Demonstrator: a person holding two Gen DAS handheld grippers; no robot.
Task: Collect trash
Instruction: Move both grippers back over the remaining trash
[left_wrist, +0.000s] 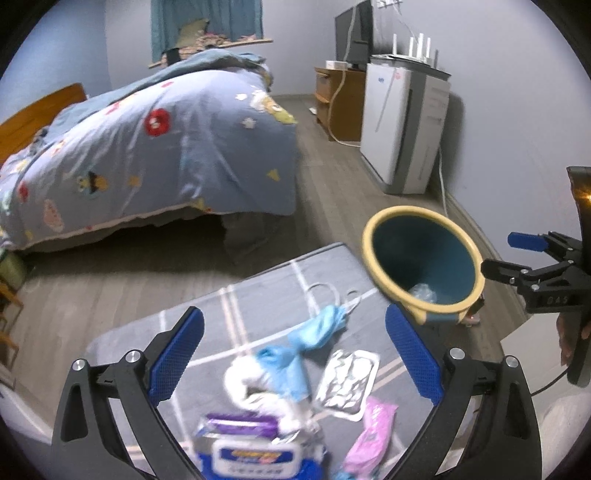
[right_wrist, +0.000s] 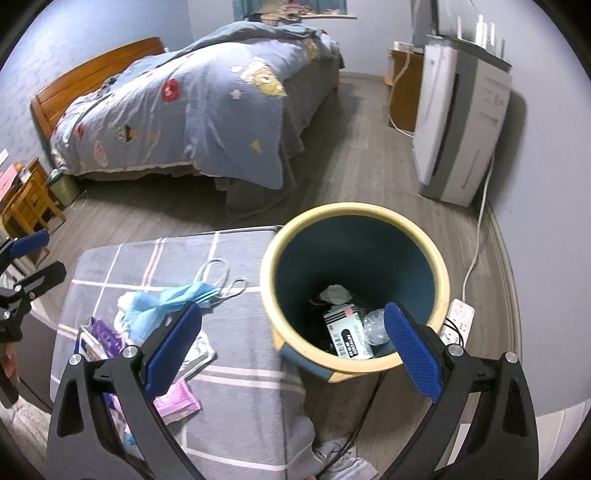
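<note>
We hold the left gripper (left_wrist: 294, 354) above the grey checked surface (left_wrist: 207, 325), its jaws spread wide and holding nothing. Beneath and between them lies the uncollected trash: a blue face mask (left_wrist: 321, 326) with white ear loops, a crumpled white tissue (left_wrist: 251, 384), a silver blister pack (left_wrist: 349, 384), a pink wrapper (left_wrist: 371, 432) and a purple-and-blue wipes packet (left_wrist: 247, 446), all close together on the surface.

We hold the right gripper (right_wrist: 293, 349) over the near rim of the waste bin (right_wrist: 436, 254), its jaws likewise wide open and empty. The bin, yellow-rimmed with a dark blue interior, stands on the floor (right_wrist: 155, 218) just beside the right edge of the surface. Inside it we see a white carton (right_wrist: 349, 332), crumpled paper (right_wrist: 334, 293) and clear plastic (right_wrist: 375, 325).

A bed (right_wrist: 192, 107) with a blue patterned quilt stands beyond, and a white appliance (right_wrist: 461, 125) stands against the wall.
</note>
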